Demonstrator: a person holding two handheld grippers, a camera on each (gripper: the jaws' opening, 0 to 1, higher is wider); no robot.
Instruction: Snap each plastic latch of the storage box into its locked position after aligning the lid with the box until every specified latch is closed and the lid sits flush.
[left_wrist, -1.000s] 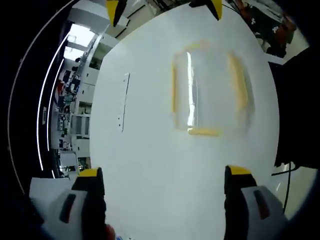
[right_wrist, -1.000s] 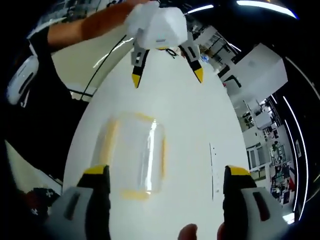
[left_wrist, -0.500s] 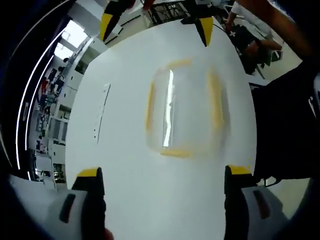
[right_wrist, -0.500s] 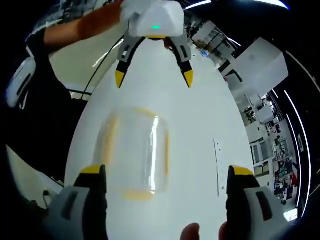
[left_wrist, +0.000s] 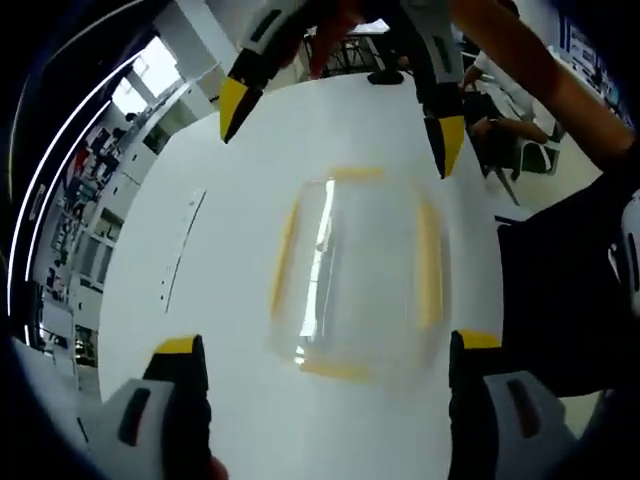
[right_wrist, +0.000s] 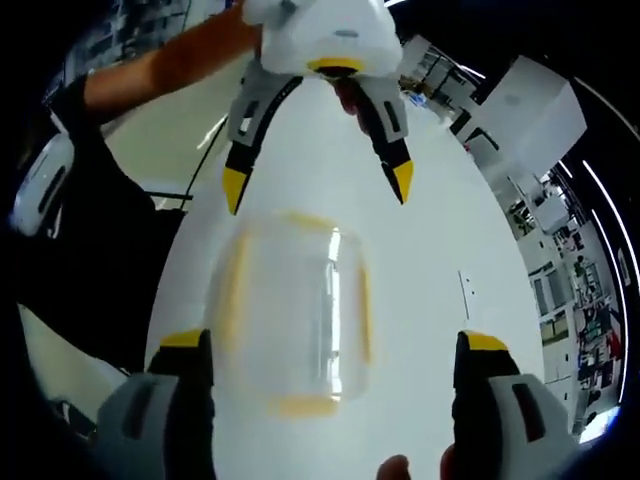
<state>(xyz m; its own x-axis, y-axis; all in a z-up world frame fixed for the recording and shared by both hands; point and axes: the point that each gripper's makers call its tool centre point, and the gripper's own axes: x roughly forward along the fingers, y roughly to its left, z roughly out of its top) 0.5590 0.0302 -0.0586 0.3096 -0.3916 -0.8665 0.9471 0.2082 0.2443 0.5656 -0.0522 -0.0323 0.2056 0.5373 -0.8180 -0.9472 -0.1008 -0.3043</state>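
A clear plastic storage box (left_wrist: 355, 272) with yellow latches along its sides sits on the white table (left_wrist: 220, 260), its lid on. My left gripper (left_wrist: 325, 375) is open, its yellow-tipped jaws just short of the box's near edge. The right gripper (left_wrist: 340, 125) comes in from the far side, open, tips close to the box's far corners. In the right gripper view the same box (right_wrist: 295, 310) lies between my open right gripper (right_wrist: 330, 375) and the open left gripper (right_wrist: 315, 190) opposite. Blur hides whether the latches are snapped down.
The table's edge (left_wrist: 500, 215) runs close to the box on one side, with a person's dark clothing (left_wrist: 570, 290) and arm (right_wrist: 170, 65) beyond it. A thin line mark (left_wrist: 178, 250) lies on the table. Shelves and office furniture (right_wrist: 555, 240) stand in the background.
Both grippers have closed in on the box from opposite ends, so it looks larger and nearer in both views. Both stay open.
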